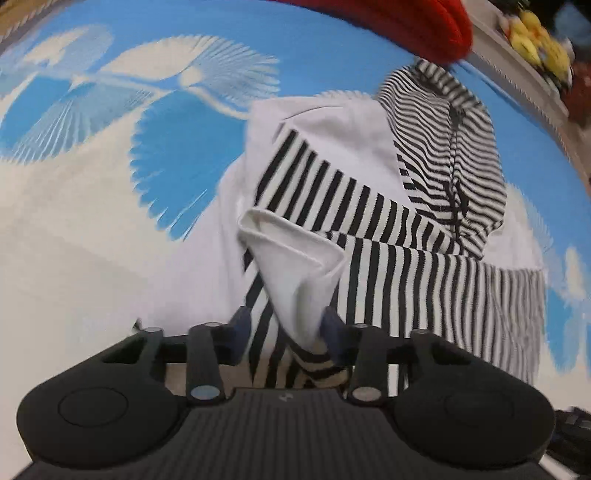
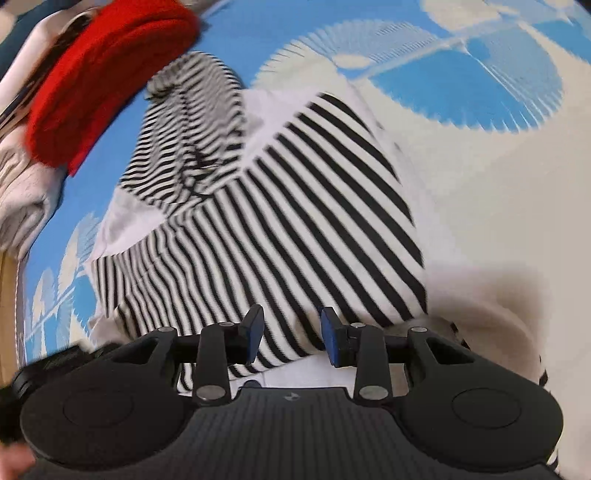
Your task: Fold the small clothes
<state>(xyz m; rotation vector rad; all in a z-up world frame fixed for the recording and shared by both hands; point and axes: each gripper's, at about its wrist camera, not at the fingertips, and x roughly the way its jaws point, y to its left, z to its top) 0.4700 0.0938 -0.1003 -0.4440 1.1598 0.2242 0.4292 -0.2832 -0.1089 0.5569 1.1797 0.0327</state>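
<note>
A small black-and-white striped hooded garment (image 1: 388, 236) with white lining lies crumpled on a blue-and-white patterned cloth (image 1: 110, 155). In the left wrist view a white-lined sleeve end (image 1: 299, 266) rises between my left gripper's (image 1: 287, 330) blue pads. The right-hand pad touches it, and a gap shows at the other pad. In the right wrist view my right gripper (image 2: 291, 334) hangs open just over the striped body (image 2: 295, 221) near its lower edge, with the pads not pressing on the cloth. The hood (image 2: 192, 125) lies at the far side.
A red knitted item (image 2: 107, 74) lies beyond the hood, also seen as the red item (image 1: 424, 26) at the top of the left wrist view. A grey-white garment (image 2: 22, 192) is at the left edge. Yellow objects (image 1: 535, 40) sit past the cloth's edge.
</note>
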